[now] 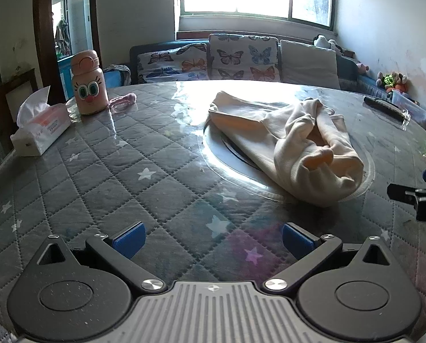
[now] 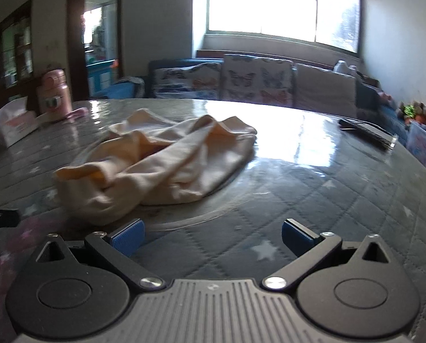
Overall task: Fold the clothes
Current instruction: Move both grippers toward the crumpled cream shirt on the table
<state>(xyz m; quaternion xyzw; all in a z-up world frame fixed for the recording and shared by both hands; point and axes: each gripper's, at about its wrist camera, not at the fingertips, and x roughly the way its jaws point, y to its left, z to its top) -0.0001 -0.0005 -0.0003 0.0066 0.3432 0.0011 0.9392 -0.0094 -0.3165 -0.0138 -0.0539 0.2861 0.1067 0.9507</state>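
A cream garment (image 1: pixel 290 143) lies crumpled in a heap on the round table, over a glass turntable (image 1: pixel 230 168). My left gripper (image 1: pixel 213 238) hovers open over bare quilted cloth, short and left of the heap. The other gripper's fingers (image 1: pixel 410 194) poke in at the right edge of the left wrist view. In the right wrist view the same garment (image 2: pixel 161 160) sits ahead and to the left. My right gripper (image 2: pixel 213 235) is open and empty, its left blue pad (image 2: pixel 128 235) close to the garment's near edge.
The table (image 1: pixel 98 171) wears a grey quilted star-pattern cover under clear plastic. A tissue box (image 1: pixel 38 125), a pink cartoon bottle (image 1: pixel 88 85) and a pink item (image 1: pixel 124 100) stand far left. A dark flat object (image 1: pixel 384 107) lies far right. A sofa (image 1: pixel 241 60) with butterfly cushions stands behind.
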